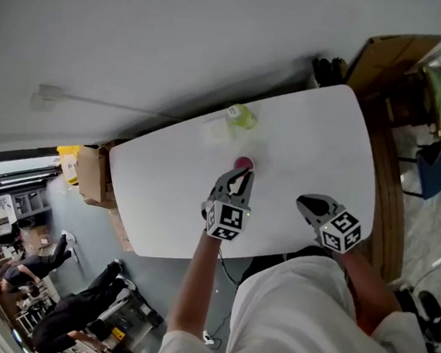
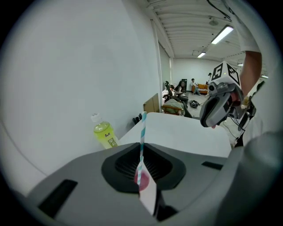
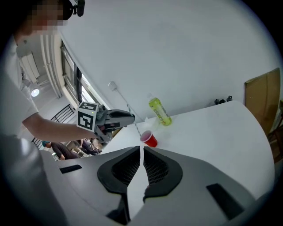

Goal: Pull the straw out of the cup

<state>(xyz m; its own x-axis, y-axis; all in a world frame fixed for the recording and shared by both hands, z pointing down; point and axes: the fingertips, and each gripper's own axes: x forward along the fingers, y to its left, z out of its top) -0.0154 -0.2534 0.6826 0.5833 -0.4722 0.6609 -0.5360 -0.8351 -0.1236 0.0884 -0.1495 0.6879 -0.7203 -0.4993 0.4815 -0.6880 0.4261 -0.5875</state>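
The teal-and-white striped paper straw [image 2: 142, 132] stands upright, pinched in my left gripper's [image 1: 238, 178] closed jaws, with its lower end seemingly at the small red plastic cup [image 3: 150, 140] on the white table [image 1: 324, 143]. My right gripper [image 3: 141, 152] hangs well apart, jaws nearly touching and empty. With nothing steadying the cup, I judge a slanted pull could tip it.

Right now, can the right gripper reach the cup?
Likely yes: bare table lies between the right gripper and the cup; the left gripper, shut on the straw, sits off that line. Right jaws must open first.
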